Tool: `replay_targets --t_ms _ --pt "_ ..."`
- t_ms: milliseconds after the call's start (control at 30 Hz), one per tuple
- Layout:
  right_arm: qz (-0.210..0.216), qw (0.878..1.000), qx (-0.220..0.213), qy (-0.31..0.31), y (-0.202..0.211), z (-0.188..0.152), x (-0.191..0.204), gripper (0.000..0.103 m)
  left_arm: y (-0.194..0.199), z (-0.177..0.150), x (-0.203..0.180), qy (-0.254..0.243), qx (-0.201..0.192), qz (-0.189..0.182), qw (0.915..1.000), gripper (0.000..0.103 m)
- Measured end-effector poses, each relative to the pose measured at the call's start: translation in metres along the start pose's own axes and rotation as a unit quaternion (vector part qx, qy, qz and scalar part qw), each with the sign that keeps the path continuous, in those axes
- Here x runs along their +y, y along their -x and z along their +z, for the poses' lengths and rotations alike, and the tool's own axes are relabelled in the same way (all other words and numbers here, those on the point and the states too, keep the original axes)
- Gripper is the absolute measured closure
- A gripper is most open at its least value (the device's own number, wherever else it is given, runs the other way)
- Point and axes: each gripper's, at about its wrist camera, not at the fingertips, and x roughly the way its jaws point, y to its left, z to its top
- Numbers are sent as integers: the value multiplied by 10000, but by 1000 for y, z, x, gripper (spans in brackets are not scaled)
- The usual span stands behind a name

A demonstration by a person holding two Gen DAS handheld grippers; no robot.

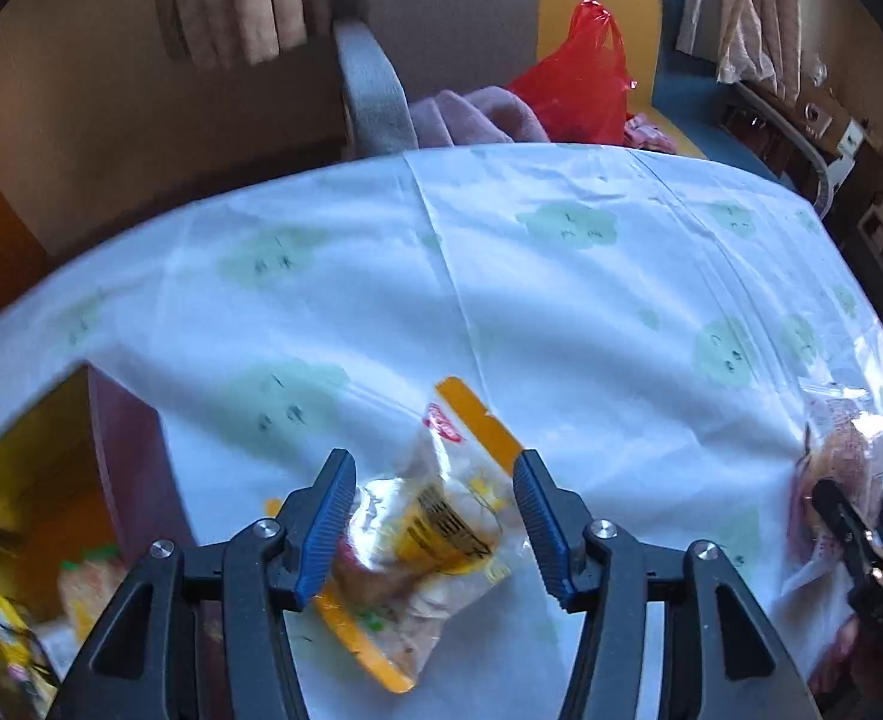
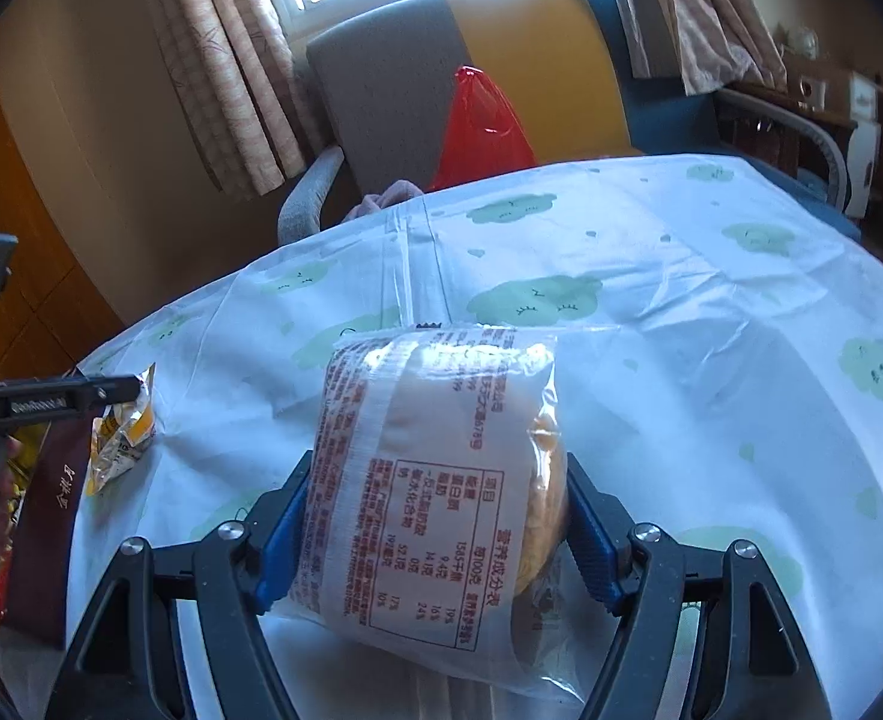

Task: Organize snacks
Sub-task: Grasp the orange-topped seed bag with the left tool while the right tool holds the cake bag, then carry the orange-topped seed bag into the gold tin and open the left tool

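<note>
Left gripper (image 1: 435, 525) stood wide over the small yellow packet (image 1: 423, 540), lower centre, pads not pressing. Right gripper (image 2: 435, 531) clamped the pastry pack (image 2: 441, 480), centre frame. Risk: slick film slipping out; box (image 1: 33, 480) sat lower left.

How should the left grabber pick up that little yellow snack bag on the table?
Grip the yellow snack bag across its puffy middle, coming straight down from above. It lies flat on the tablecloth, its long side running away from the left gripper, so the open fingers already straddle its narrow width. The flat orange ends would probably slip.
</note>
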Motion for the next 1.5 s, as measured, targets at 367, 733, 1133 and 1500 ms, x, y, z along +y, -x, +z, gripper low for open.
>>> replay_targets --t_ms 367,733,1133,1500 --pt "31 9999 -64 -138 3 -2 -5 29 16 -38 -44 -556 67 -126 9984 36" --pt "8 9998 -88 -183 4 -1 -6 29 12 -52 -41 -280 -385 376 9982 53" --pt "-56 9998 -111 -169 5 -2 -6 29 23 -85 -49 -102 -1179 522 9916 64" --pt "-267 9994 -215 -10 8 -2 1 30 26 -94 -52 -133 -1294 683 9891 66"
